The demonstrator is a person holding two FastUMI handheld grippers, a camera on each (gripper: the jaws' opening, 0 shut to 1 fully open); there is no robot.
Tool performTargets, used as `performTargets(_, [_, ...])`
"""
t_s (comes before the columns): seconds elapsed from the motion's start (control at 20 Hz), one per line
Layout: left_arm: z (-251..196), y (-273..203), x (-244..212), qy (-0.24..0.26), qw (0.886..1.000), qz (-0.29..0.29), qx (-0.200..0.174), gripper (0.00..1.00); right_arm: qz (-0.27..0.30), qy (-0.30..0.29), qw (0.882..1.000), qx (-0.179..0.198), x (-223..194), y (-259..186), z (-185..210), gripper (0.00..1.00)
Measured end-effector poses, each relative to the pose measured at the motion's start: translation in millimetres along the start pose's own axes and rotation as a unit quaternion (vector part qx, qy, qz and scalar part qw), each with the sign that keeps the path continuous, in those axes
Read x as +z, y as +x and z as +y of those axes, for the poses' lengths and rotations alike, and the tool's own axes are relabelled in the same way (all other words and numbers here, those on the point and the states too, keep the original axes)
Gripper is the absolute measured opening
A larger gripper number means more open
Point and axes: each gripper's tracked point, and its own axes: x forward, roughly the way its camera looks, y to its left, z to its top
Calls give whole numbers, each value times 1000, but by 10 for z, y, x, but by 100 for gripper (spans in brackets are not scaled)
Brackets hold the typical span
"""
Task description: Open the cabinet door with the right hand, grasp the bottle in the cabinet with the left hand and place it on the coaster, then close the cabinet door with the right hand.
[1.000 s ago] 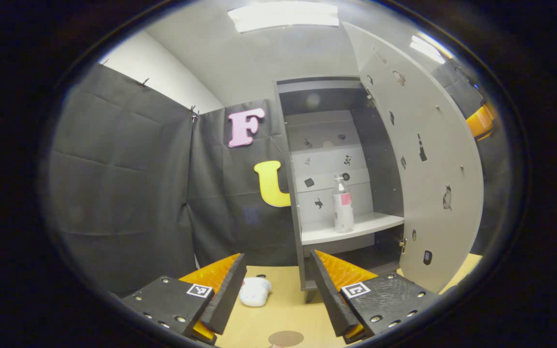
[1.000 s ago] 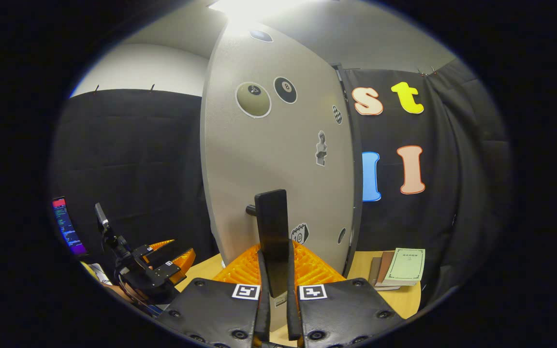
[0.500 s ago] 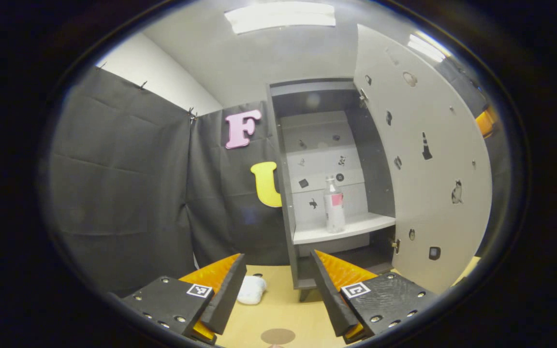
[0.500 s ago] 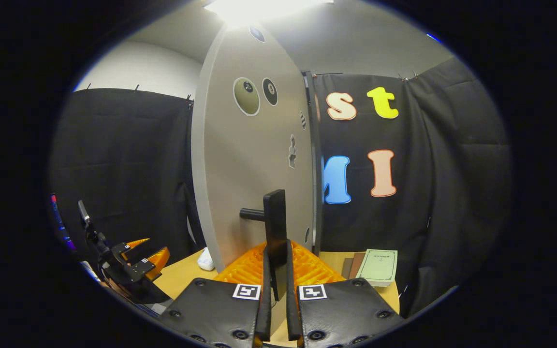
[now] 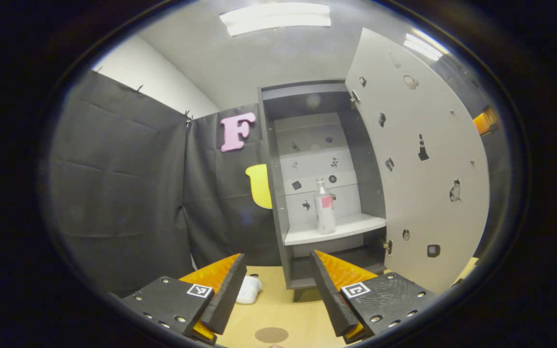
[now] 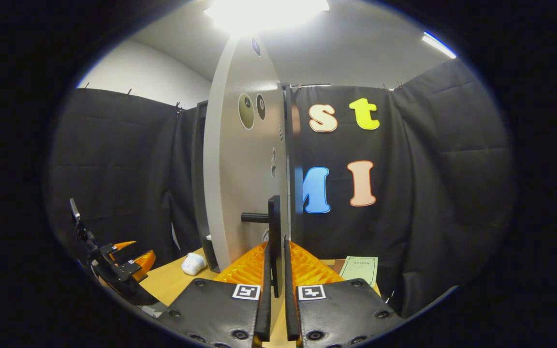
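Right tool (image 6: 274, 270) clamped on door handle (image 6: 273, 227), cabinet door (image 5: 418, 159) swung wide; left tool (image 5: 273, 285) gaping, empty; bottle (image 5: 325, 208) upright on shelf (image 5: 351, 228).

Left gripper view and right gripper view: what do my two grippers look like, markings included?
They match. The left gripper and right gripper each carry two flat, textured, wedge-shaped plates dotted with round screw heads. Each plate bears a small square black-and-white marker tag near its inner front corner. The jaws are long straight slabs backed by ribbed wedges.
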Motion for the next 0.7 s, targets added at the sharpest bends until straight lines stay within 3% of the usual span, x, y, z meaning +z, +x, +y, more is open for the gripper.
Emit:
performTargets(0.1, [-106,55,98,-16,1000,-6,-11,80,1,-2,1000,-3,-12,-162,-90,16])
performTargets(0.3, [-273,249,332,-33,998,-10,-44,80,-9,-10,998,-60,-31,-413,-474,18])
performTargets(0.35, [-301,320,363,-30,998,-8,-50,80,-9,-3,998,-62,-57,-424,-503,25])
performTargets(0.5, [-417,543,479,-21,997,-10,-71,80,-14,13,997,-78,-123,-460,-640,88])
performTargets(0.55, [-451,629,524,-23,997,-12,-79,80,-16,12,996,-89,-159,-443,-710,100])
performTargets(0.7, [-565,938,597,-40,994,-16,-104,81,-17,15,991,-130,-247,-494,-874,98])
